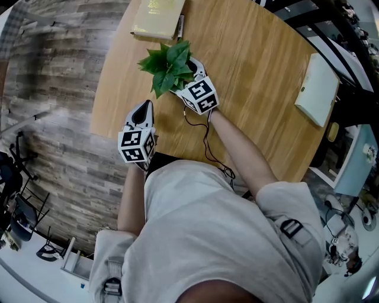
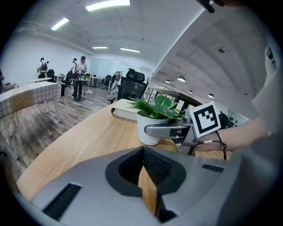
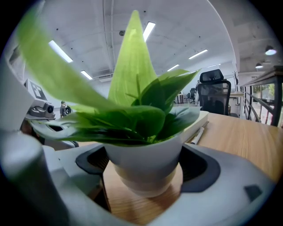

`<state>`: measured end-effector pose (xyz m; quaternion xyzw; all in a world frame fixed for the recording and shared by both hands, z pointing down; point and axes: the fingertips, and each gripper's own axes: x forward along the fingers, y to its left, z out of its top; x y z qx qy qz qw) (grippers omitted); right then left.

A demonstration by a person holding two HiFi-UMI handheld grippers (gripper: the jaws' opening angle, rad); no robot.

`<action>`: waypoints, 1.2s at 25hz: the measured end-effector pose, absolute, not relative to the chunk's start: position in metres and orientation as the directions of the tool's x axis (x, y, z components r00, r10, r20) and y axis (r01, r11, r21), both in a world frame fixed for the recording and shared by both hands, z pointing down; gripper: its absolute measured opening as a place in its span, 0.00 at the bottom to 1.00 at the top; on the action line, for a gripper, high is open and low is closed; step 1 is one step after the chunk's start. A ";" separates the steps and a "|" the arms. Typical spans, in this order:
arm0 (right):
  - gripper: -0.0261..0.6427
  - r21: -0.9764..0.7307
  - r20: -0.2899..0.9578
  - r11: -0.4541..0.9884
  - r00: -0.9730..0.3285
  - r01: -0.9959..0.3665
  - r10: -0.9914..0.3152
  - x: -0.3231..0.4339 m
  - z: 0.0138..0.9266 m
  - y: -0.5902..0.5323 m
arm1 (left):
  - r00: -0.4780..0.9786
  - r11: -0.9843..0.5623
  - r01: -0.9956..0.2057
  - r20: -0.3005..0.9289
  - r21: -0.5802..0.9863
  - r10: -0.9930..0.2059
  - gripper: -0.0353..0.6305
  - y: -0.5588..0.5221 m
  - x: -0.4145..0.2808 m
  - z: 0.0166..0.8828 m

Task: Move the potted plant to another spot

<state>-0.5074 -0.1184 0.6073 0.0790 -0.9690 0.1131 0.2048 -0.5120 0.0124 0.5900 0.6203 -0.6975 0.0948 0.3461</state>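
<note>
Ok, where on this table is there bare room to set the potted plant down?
The widest bare stretch of table lies between the potted plant and the notebook at the right edge. A narrower strip runs along the left rim, between the book and the left gripper. Around the plant, book and right gripper it is crowded.

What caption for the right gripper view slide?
Right gripper clamps the white pot, leaves filling the view, on a wooden table.

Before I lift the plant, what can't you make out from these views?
Head view: leaves and the right gripper cover the pot.
Right gripper view: leaves block much of the table ahead.
Left gripper view: the pot hides the right gripper's far jaw.
</note>
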 end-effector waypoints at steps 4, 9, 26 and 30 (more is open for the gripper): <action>0.78 -0.187 0.420 0.961 -0.901 -0.201 -0.107 -0.504 0.612 -0.117 | 0.009 0.212 -0.931 0.601 0.297 -0.799 0.07 0.012 -0.511 0.592; 0.78 -0.186 0.421 0.962 -0.901 -0.198 -0.104 -0.501 0.613 -0.113 | 0.009 0.213 -0.931 0.602 0.296 -0.798 0.07 0.015 -0.510 0.592; 0.79 -0.143 0.468 0.969 -0.876 -0.201 -0.113 -0.488 0.628 -0.103 | 0.041 0.184 -0.935 0.608 0.303 -0.793 0.07 0.018 -0.500 0.595; 0.82 -0.155 0.480 0.965 -0.870 -0.210 -0.112 -0.480 0.634 -0.100 | 0.060 0.168 -0.935 0.607 0.311 -0.793 0.07 0.016 -0.493 0.596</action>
